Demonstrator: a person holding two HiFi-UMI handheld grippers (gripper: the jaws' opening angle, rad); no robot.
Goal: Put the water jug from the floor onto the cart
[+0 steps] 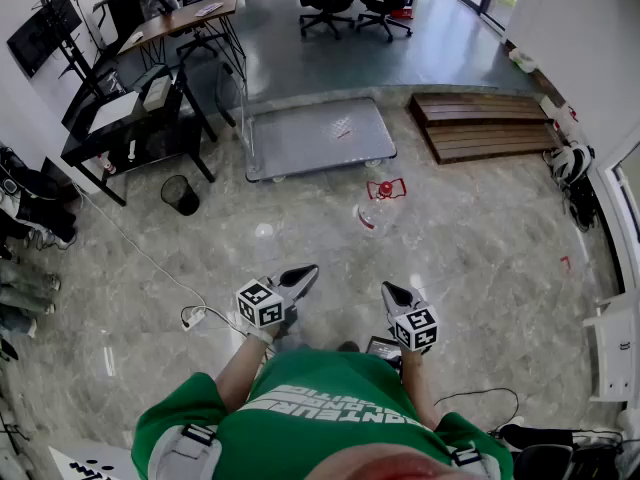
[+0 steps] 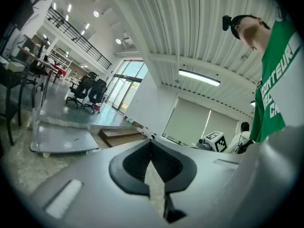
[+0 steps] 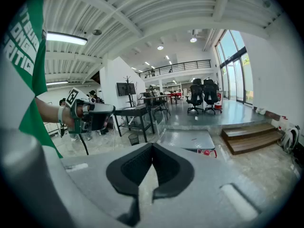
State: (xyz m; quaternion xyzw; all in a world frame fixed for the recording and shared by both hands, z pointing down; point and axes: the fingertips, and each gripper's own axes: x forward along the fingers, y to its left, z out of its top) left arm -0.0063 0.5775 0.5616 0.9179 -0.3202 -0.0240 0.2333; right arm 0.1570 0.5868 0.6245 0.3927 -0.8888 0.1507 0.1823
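with left gripper (image 1: 305, 274) and right gripper (image 1: 390, 291) closed and empty, well short of the water jug (image 1: 380, 208) on the floor (image 1: 470, 258) mid-frame below the cart (image 1: 310, 138), risks shoving it away unless opened first.

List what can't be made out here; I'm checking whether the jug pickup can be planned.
- Clear plastic water jug with red handle: head view, too small and see-through to tell fill level or tilt.
- Right gripper view: the grey body of the right gripper covers all but the jug's red handle.
- Left gripper view: the left gripper apparently hides the jug.
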